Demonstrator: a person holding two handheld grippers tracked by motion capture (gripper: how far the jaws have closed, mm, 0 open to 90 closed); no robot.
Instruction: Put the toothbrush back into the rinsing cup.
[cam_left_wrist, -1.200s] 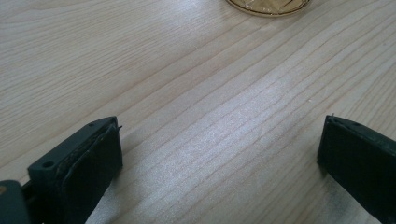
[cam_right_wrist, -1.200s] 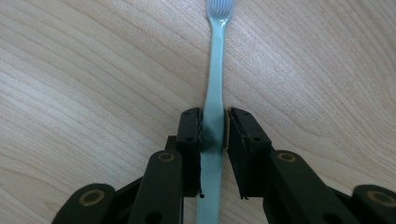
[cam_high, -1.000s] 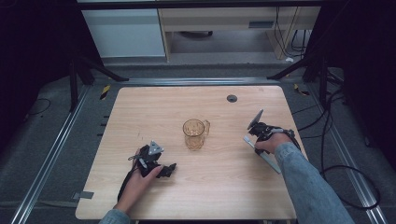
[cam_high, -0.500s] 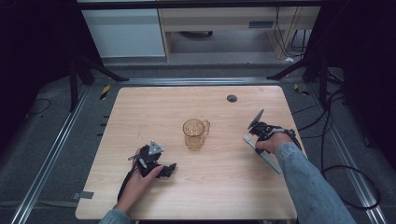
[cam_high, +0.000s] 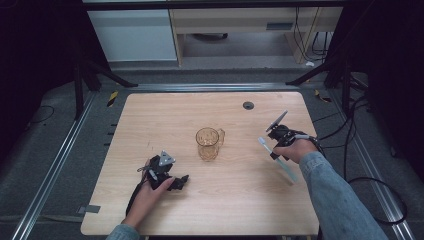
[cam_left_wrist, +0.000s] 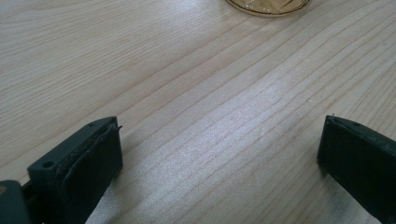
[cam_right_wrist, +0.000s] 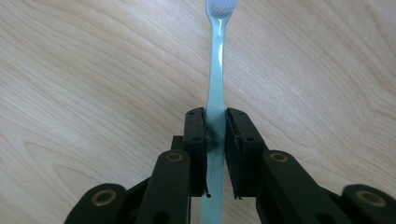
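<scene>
A pale blue toothbrush (cam_right_wrist: 215, 79) runs straight up between the black jaws of my right gripper (cam_right_wrist: 215, 122), which is shut on its handle, bristle head away from me. In the high view the toothbrush (cam_high: 286, 169) hangs slanted just above the table's right side, held by the right gripper (cam_high: 275, 146). A clear amber glass mug (cam_high: 208, 143) stands at the table's middle, handle to the right. My left gripper (cam_high: 180, 181) rests on the wood near the front left, open, with bare table between its jaws (cam_left_wrist: 219, 154). The mug's base (cam_left_wrist: 268, 5) shows ahead of it.
The wooden table (cam_high: 150, 125) has a small dark grommet (cam_high: 248, 105) near its far edge. Metal rails and dark floor surround it; cables trail off the right side. White cabinets stand behind.
My right hand has lifted the toothbrush a little off the table. The left hand and mug have stayed put.
</scene>
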